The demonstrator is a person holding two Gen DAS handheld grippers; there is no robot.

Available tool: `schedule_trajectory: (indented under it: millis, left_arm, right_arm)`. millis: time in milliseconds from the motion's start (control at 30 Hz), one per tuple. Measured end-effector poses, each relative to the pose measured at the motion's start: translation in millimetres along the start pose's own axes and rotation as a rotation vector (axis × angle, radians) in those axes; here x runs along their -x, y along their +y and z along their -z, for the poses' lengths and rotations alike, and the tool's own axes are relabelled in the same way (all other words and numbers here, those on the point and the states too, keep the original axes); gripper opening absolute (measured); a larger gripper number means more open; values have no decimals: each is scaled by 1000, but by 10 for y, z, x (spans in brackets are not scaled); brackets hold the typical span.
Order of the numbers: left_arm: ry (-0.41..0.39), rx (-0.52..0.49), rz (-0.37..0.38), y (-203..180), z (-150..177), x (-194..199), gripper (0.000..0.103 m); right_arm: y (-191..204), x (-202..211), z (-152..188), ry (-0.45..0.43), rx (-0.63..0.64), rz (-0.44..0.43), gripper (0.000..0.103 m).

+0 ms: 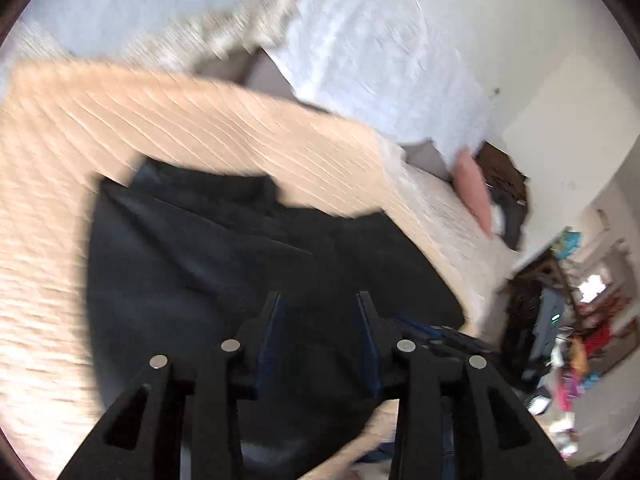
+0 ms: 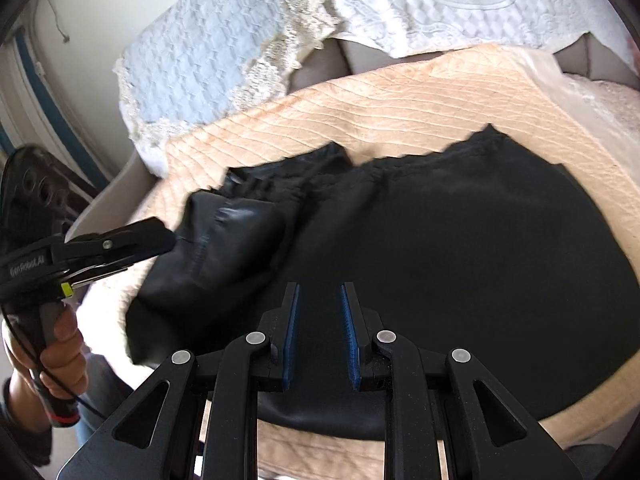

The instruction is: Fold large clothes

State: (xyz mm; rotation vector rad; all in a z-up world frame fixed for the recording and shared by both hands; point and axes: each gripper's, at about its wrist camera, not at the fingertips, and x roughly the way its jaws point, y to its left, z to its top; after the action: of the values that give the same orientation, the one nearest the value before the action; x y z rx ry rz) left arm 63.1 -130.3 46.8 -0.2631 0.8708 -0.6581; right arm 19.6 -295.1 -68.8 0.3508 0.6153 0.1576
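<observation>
We've got the black garment (image 2: 460, 248) spread across the peach quilt (image 2: 400, 96) on the bed, filling the middle of the right wrist view, one flap turned over at centre left. Our left gripper (image 2: 160, 240) sits at that flap's edge; in its own view its fingers (image 1: 370, 320) are spread with nothing pinched. Our right gripper (image 2: 319, 320) hovers over the near hem, fingers parted, no cloth between them. The risk, we think: with nothing pinned, that loose flap could slide back or bunch, and a shallow pinch on this slick fabric might catch one layer and skew the fold.
</observation>
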Motion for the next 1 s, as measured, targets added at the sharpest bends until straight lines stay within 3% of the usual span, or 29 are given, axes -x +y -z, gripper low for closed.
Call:
schedule_trajectory:
  millis: [133, 267, 333, 400, 600, 1000]
  left_arm:
    - [-29, 3, -197, 333, 136, 217, 38]
    - [33, 37, -280, 555, 358, 129, 38]
    - [27, 44, -288, 574, 465, 126, 38]
    - [19, 27, -296, 507, 466, 73, 38]
    - [20, -45, -353, 355, 496, -35, 42]
    - [17, -43, -359, 394, 496, -44, 42]
  right_arm:
    - [253, -45, -78, -17, 0, -120, 34]
    - [613, -212, -10, 29, 129, -184, 34]
    - [648, -404, 123, 87, 183, -119, 34]
    - [489, -559, 236, 130, 155, -62, 28]
    - [494, -584, 287, 118, 205, 5, 25]
    - [510, -479, 155, 117, 174, 6, 26]
